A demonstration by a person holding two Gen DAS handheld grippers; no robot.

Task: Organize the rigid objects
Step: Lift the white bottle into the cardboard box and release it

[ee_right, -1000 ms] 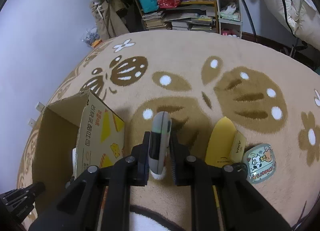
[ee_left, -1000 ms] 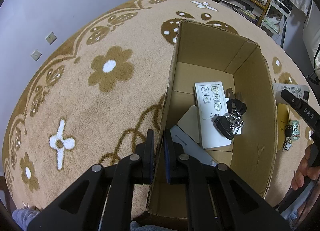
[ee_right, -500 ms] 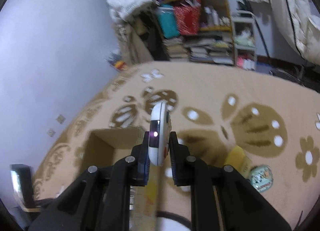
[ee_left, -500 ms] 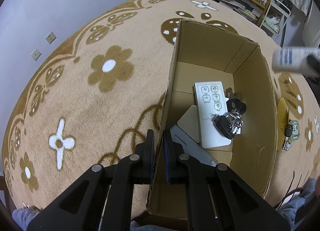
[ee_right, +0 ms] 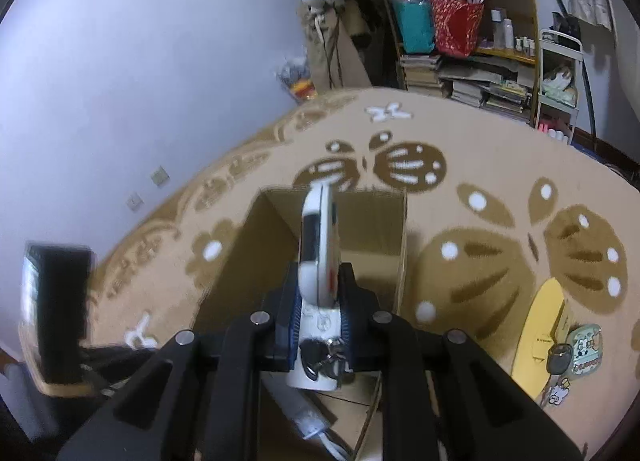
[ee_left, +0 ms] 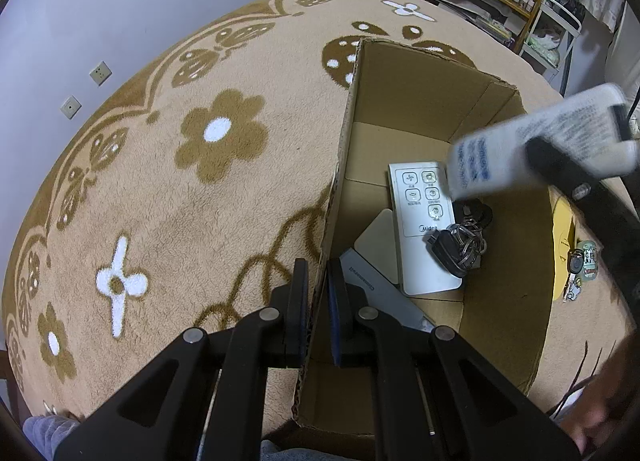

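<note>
On the left, the left hand-held gripper [ee_left: 318,301] is pinched tight on the near left wall of the open cardboard box [ee_left: 412,85], one finger outside and one inside, and the box sits on a tan carpet [ee_left: 168,189] with brown and white flowers. Two wall sockets [ee_left: 100,72] show on the pale wall beyond the carpet edge. Inside the box, moving rightward: a grey flat device [ee_left: 380,297] with a line of print too small to read for sure, one cream rounded card-like piece [ee_left: 378,247] overlapping it, then one white remote [ee_left: 424,221] lying face up with five buttons and the brand "Midea" under them, and one bunch of keys [ee_left: 460,243] with a black fob resting on the remote's right edge. Above the box's right side comes a second white remote [ee_left: 540,149], blurred, its back label carrying blue print that cannot be read; it is clamped edge-on between the closed fingers of the right hand-held gripper [ee_right: 320,293], hanging over the box opening, clear of the floor of the box. Further right, outside the box on the carpet, lies a yellow flat item [ee_right: 538,325] with small writing too fine to make out, and beside it one key with a cartoon tag [ee_right: 584,349]. At the back right, a shelf [ee_right: 500,49] holds stacked books, a teal bag and a red bag.
</note>
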